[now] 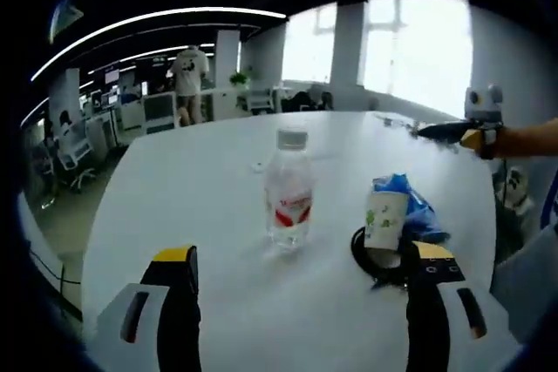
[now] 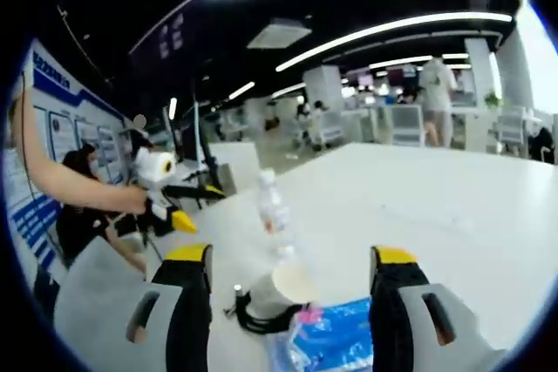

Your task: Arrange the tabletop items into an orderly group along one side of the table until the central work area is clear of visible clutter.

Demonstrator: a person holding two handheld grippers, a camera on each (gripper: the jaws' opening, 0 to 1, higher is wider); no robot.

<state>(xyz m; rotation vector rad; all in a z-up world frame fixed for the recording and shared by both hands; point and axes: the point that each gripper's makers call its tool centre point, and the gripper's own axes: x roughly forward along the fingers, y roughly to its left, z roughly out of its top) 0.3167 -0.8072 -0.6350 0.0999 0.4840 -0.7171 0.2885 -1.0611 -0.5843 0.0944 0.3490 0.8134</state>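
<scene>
- The left gripper (image 1: 301,289) hangs over the white table (image 1: 200,180) with its jaws spread wide and nothing between them.
- The right gripper (image 2: 292,280) is likewise spread and empty, its yellow-tipped jaws flanking the clutter below.
- Just ahead of the left jaws stands a clear water bottle (image 1: 289,189), upright, white cap on, red band at its waist.
- Beside it, a paper cup (image 1: 384,219) leans against a crumpled blue bag (image 1: 418,206), with a black cable (image 1: 370,259) coiled at the cup's base. All of this sits mid-table, not yet at an edge.
- The likely trouble: the bottle is tall and narrow, so a jaw brushing its side could topple it.
- The cable might snag and drag the cup over.
</scene>
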